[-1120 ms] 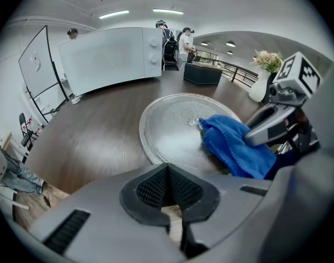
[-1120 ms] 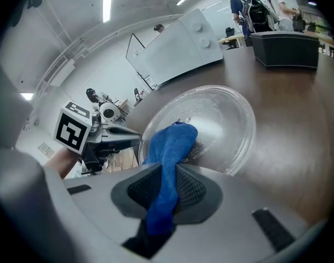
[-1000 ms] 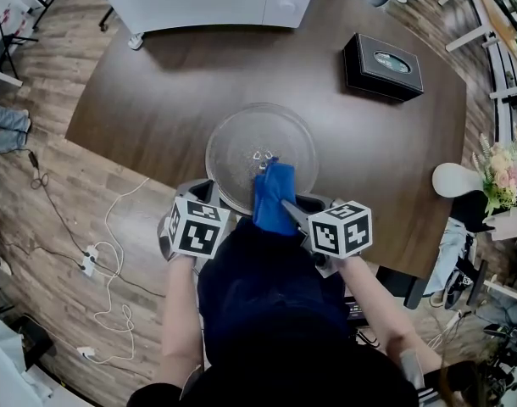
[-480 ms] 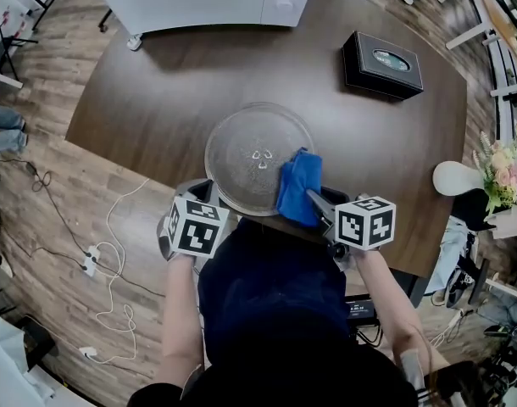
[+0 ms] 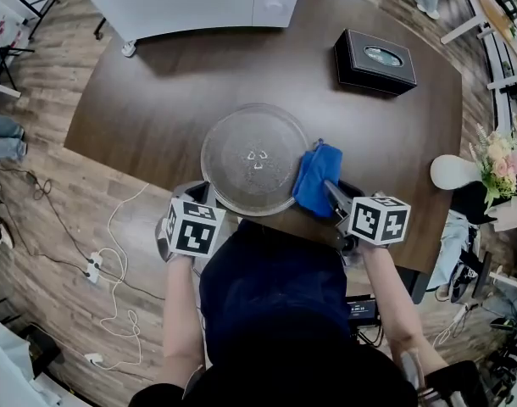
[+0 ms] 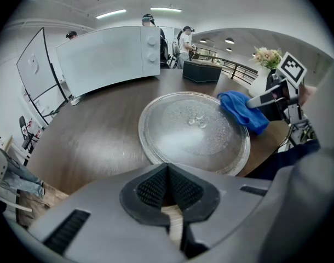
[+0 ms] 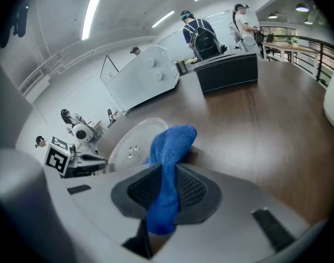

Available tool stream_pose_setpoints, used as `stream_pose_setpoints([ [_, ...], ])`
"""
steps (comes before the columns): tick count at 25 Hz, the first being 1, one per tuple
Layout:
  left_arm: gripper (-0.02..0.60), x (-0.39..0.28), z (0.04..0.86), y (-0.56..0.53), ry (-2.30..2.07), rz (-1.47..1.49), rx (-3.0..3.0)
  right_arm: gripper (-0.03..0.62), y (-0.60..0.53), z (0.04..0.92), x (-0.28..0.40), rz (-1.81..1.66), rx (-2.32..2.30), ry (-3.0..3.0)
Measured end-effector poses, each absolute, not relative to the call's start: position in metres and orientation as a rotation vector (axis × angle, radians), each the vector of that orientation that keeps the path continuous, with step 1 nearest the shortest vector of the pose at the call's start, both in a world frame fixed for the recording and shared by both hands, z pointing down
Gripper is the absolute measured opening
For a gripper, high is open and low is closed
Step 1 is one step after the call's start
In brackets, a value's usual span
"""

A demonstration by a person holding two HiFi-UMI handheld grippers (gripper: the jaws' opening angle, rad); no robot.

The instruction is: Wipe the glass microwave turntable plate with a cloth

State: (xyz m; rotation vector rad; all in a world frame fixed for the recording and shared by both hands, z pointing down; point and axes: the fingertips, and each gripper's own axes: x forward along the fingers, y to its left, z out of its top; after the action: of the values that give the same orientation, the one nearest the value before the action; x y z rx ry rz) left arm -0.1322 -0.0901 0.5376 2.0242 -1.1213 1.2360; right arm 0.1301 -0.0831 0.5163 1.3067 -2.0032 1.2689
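The round glass turntable plate (image 5: 252, 158) lies on the dark wooden table (image 5: 157, 100), near its front edge. A blue cloth (image 5: 316, 179) rests on the plate's right rim, and my right gripper (image 5: 333, 192) is shut on it. In the right gripper view the blue cloth (image 7: 168, 163) runs up between the jaws toward the plate (image 7: 128, 146). My left gripper (image 5: 201, 195) sits at the plate's near-left edge, shut and holding nothing. From the left gripper view the plate (image 6: 194, 131) lies just ahead of the left gripper (image 6: 168, 188), with the cloth (image 6: 241, 107) at its right.
A black box (image 5: 375, 60) stands at the table's back right. A white cabinet (image 5: 195, 2) is beyond the far edge. A white vase with flowers (image 5: 466, 170) sits at the right edge. Cables (image 5: 106, 253) lie on the wooden floor at left. People stand in the background.
My right gripper has swept the blue cloth from the plate's near middle to its right rim. The left gripper has stayed in place.
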Motion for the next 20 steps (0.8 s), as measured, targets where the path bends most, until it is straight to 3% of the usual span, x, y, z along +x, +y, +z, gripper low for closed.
stream_pose_setpoints([
  [20,0.003,-0.132,0.535,-0.09,-1.163,1.241,2.036,0.06,-0.067,0.489,0.165,1.353,1.618,-2.061],
])
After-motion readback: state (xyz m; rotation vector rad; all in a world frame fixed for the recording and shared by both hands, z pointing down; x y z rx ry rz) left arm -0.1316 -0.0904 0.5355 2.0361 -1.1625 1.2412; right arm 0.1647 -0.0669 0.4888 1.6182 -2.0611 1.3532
